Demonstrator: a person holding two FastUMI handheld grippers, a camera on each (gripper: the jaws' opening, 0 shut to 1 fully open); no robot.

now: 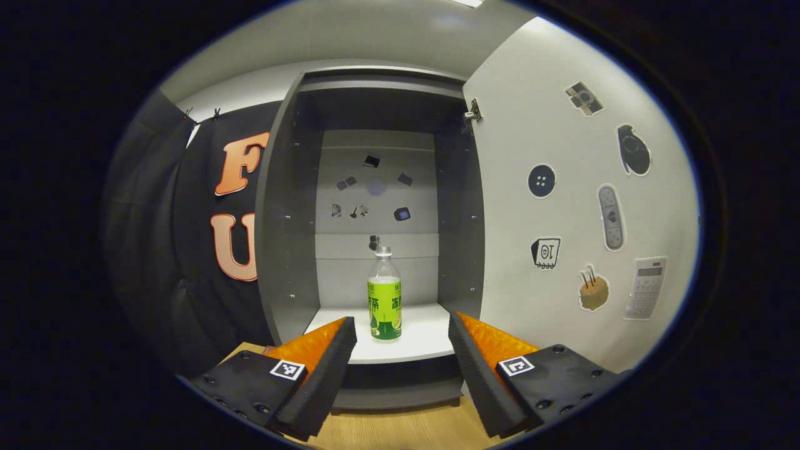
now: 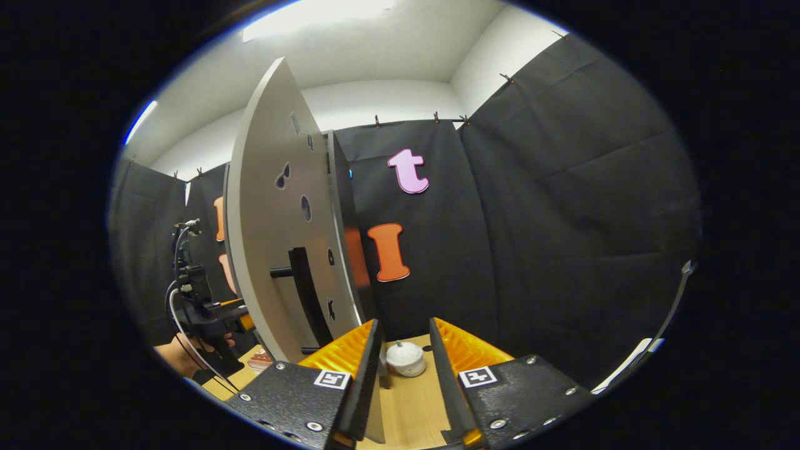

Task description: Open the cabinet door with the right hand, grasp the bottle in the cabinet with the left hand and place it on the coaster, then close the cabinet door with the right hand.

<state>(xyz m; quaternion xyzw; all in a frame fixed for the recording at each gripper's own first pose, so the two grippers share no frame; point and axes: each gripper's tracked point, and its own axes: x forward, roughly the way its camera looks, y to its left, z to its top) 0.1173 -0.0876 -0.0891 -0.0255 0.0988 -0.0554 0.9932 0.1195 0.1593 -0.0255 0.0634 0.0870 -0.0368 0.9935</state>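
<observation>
Left gripper view says step one is basically sorted: the grey cabinet point(image 1: 375, 206) is open, with its white sticker-covered cabinet door point(image 1: 581, 206) swung wide to the right of the opening. The clear plastic bottle with the green label point(image 1: 384, 300) stands upright on the cabinet's white bottom shelf, near the front edge, nothing touching it. So the grab, the move to the coaster and the door closing are all left to do, I'd say. Can't pick out the coaster for sure, so no comment there.

The left gripper point(image 1: 400, 350) is spread wide and empty, lined up in front of the cabinet with the bottle framed between its fingers but well short of it.

Right gripper view has the right gripper point(image 2: 403, 369) partly open, holding nothing, just beside the door's outer face, near its black bar handle point(image 2: 306, 294).
</observation>
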